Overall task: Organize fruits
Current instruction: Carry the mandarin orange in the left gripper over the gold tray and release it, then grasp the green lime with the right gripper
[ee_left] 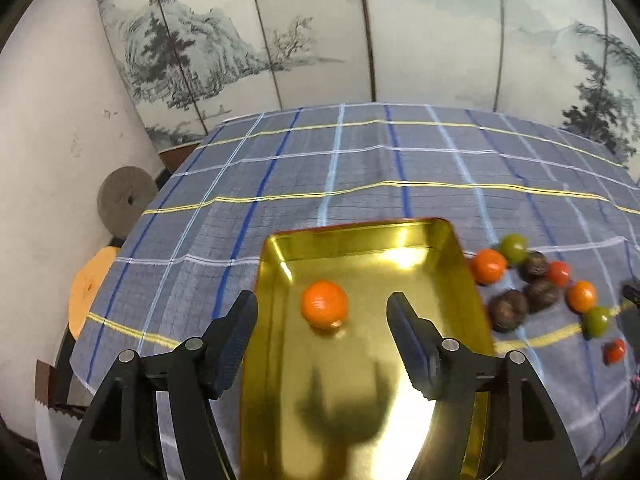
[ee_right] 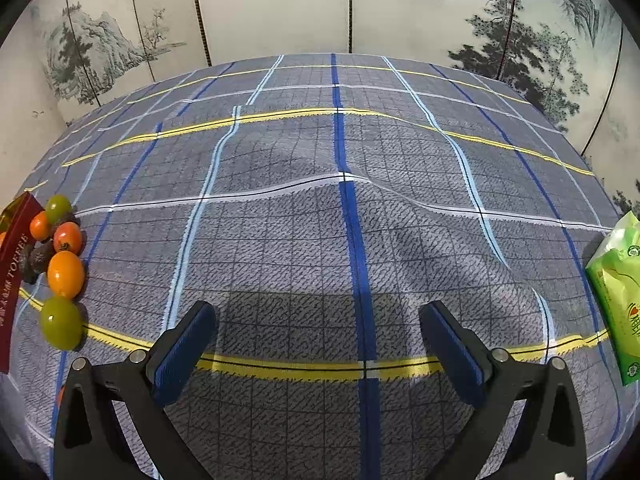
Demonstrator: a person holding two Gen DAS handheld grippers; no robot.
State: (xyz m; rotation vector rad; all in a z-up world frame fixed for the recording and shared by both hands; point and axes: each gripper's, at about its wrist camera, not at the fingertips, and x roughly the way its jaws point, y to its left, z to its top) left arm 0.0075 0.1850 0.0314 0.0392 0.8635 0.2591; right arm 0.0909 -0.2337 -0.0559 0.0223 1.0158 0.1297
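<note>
A gold metal tray (ee_left: 452,264) lies on the checked tablecloth, and one orange fruit (ee_left: 324,304) rests inside it. My left gripper (ee_left: 322,312) hovers over the tray, open, its fingers standing clear on either side of that fruit. To the right of the tray lies a cluster of fruits (ee_left: 536,280): orange, red, green and dark brown ones. In the right wrist view the same cluster of fruits (ee_right: 60,268) sits at the far left beside the tray's red outer wall (ee_right: 12,272). My right gripper (ee_right: 318,320) is open above bare cloth with nothing between its fingers.
A green plastic packet (ee_right: 618,296) lies at the right edge of the table. A painted folding screen (ee_left: 320,32) stands behind the table. A grey round stone (ee_left: 126,200) and an orange round stool (ee_left: 90,292) sit beyond the table's left edge.
</note>
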